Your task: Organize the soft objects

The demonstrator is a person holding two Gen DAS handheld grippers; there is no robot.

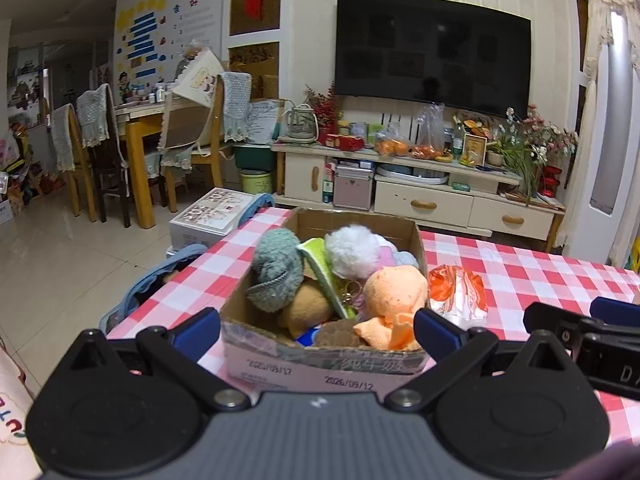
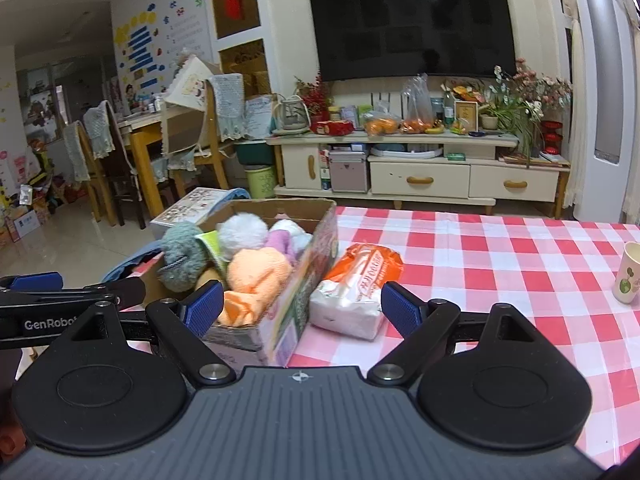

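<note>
A cardboard box (image 1: 320, 364) (image 2: 296, 300) sits on the red-checked table, full of soft things: a grey-green knitted ball (image 1: 276, 268) (image 2: 180, 256), a white pompom (image 1: 352, 250) (image 2: 242, 232), an orange cloth (image 1: 394, 296) (image 2: 256, 280), a brown plush (image 1: 306, 308). An orange-and-white tissue pack (image 1: 460, 294) (image 2: 356, 284) lies right of the box. My left gripper (image 1: 318, 330) is open, straddling the box's near wall, holding nothing. My right gripper (image 2: 302, 306) is open in front of the box corner and the pack.
A paper cup (image 2: 627, 274) stands at the table's right edge. The right gripper (image 1: 584, 332) shows at the left view's right side. Beyond the table's far edge are a TV stand (image 1: 420, 196), a white box (image 1: 212, 216) on the floor, and dining chairs (image 1: 100, 152) at the left.
</note>
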